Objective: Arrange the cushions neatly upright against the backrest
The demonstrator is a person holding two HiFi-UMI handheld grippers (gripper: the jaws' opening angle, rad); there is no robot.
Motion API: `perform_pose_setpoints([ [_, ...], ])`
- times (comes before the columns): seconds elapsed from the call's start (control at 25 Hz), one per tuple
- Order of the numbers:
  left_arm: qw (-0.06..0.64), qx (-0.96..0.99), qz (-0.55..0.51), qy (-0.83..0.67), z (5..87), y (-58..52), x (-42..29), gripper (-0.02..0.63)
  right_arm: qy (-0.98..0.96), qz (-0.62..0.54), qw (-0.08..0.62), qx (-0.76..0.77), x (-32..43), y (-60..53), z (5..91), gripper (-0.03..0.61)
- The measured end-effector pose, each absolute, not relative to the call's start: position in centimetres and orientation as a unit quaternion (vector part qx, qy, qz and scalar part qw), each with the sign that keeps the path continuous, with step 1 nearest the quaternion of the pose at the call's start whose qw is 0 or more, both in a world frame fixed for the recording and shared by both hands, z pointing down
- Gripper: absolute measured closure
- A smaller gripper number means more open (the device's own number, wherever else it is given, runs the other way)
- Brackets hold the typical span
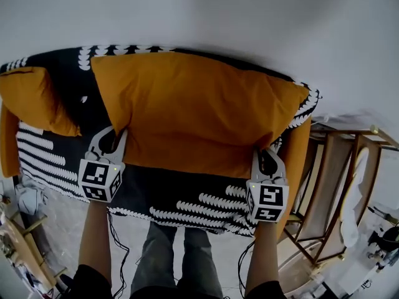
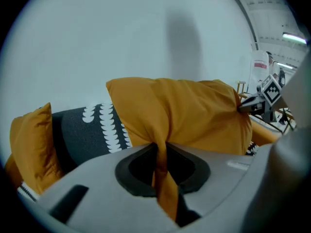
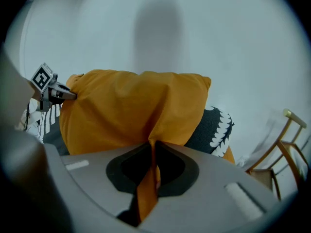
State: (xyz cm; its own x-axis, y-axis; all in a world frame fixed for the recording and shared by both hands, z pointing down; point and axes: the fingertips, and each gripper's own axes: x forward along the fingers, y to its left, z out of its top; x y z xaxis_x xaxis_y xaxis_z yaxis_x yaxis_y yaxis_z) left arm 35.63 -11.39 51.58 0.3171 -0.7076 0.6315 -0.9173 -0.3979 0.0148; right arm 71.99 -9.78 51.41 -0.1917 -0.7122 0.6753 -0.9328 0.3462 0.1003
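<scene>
We grip the big cushion by its two lower corners.
At nine o'clock in the head view, a small orange cushion (image 1: pixel 34 101) leans on the patterned sofa cover (image 1: pixel 56 154). Our left gripper (image 1: pixel 117 139) is clamped on fabric at seven o'clock of the large orange cushion (image 1: pixel 193 111), which spans the sofa's middle. Our right gripper (image 1: pixel 266 157) pinches its five o'clock corner. A wooden chair (image 1: pixel 333 192) stands at four o'clock.

Left gripper (image 1: pixel 117 134) and right gripper (image 1: pixel 265 154) are gripping the lower corners of the large orange cushion (image 1: pixel 199 114), which is hanging in front of the black-and-white patterned sofa (image 1: pixel 181 198). A smaller orange cushion (image 1: pixel 34 98) is leaning at left, and a wooden chair (image 1: pixel 336 185) is standing at right.
</scene>
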Motion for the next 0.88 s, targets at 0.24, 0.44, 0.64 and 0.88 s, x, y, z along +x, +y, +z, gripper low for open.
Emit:
perform_pose_setpoints([
  [0.24,0.207,0.78,0.311,-0.502,55.5,-11.6,34.9,0.555,-0.741,0.191,0.344,0.544,71.8,-9.4,54.8,0.535],
  [0.44,0.215,0.778,0.32,-0.496,56.7,-11.7,34.4,0.531,-0.726,0.207,0.349,0.555,72.3,-9.0,56.0,0.515],
  [0.64,0.229,0.771,0.317,-0.503,56.7,-11.8,34.0,0.455,-0.706,0.223,0.351,0.573,73.4,-8.7,56.1,0.457],
  [0.88,0.23,0.764,0.313,-0.516,55.6,-10.7,32.8,0.416,-0.708,0.217,0.34,0.58,72.9,-7.5,54.2,0.453],
])
